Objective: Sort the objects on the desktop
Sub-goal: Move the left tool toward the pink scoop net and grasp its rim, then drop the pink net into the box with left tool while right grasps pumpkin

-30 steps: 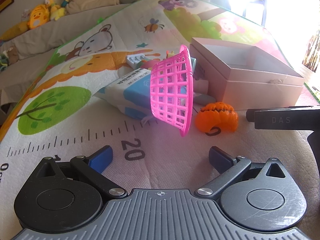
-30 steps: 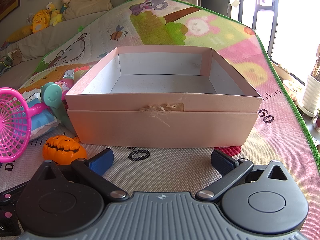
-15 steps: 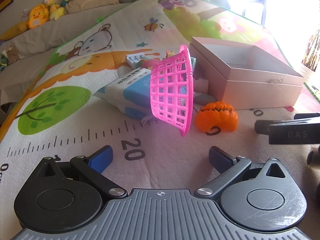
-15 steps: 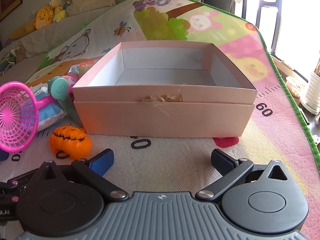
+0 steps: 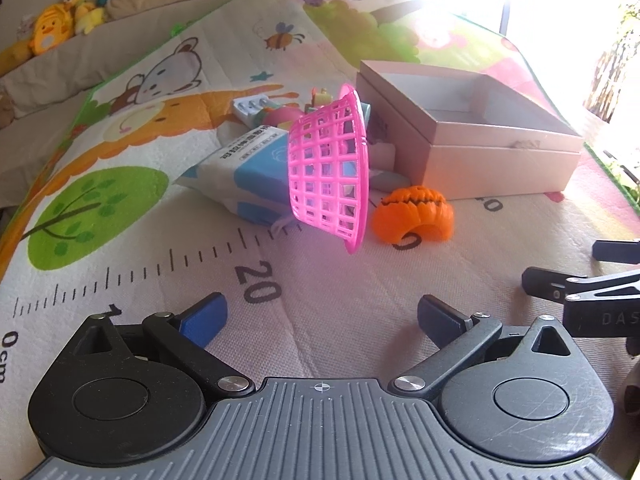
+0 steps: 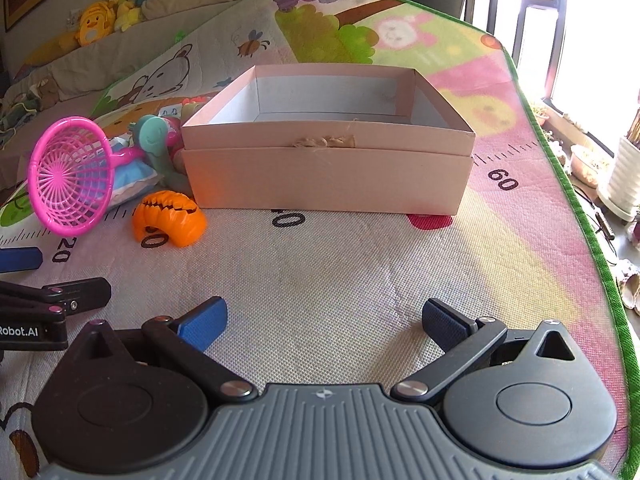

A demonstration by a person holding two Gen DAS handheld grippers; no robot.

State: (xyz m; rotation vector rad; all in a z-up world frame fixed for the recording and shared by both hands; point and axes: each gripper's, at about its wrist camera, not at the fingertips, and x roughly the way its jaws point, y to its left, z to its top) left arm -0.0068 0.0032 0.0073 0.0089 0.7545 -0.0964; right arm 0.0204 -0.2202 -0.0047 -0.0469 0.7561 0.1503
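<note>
The left tongs [image 5: 320, 316] are wide apart and hold nothing. They hang low over the play mat [image 5: 320, 300], which covers the desk. Straight ahead of them a pink basket [image 5: 328, 168] lies tipped on its side, with its bottom facing these tongs. Behind the basket is a blue and white pack [image 5: 244, 168], and the basket leans on it. Just to the right of the basket sits an orange pumpkin toy [image 5: 414, 214] on the mat. Farther ahead and to the right stands a pink box [image 5: 496, 160] with no lid. More small toys are piled behind the basket, but they are hard to make out.

The right tongs [image 6: 324, 320] are wide apart too, and nothing is between them. The pink box [image 6: 328, 180] is right ahead of them, well apart, and its inside looks bare from here. Left of the box is the orange pumpkin toy [image 6: 170, 220], close to the box corner. Farther left is the pink basket [image 6: 70, 176], and its open mouth faces these tongs. A green toy [image 6: 154, 140] leans between the basket and the box. The left tongs [image 6: 56, 292] peek in at the left edge. Plush toys [image 6: 94, 26] sit far back on a couch.
</note>
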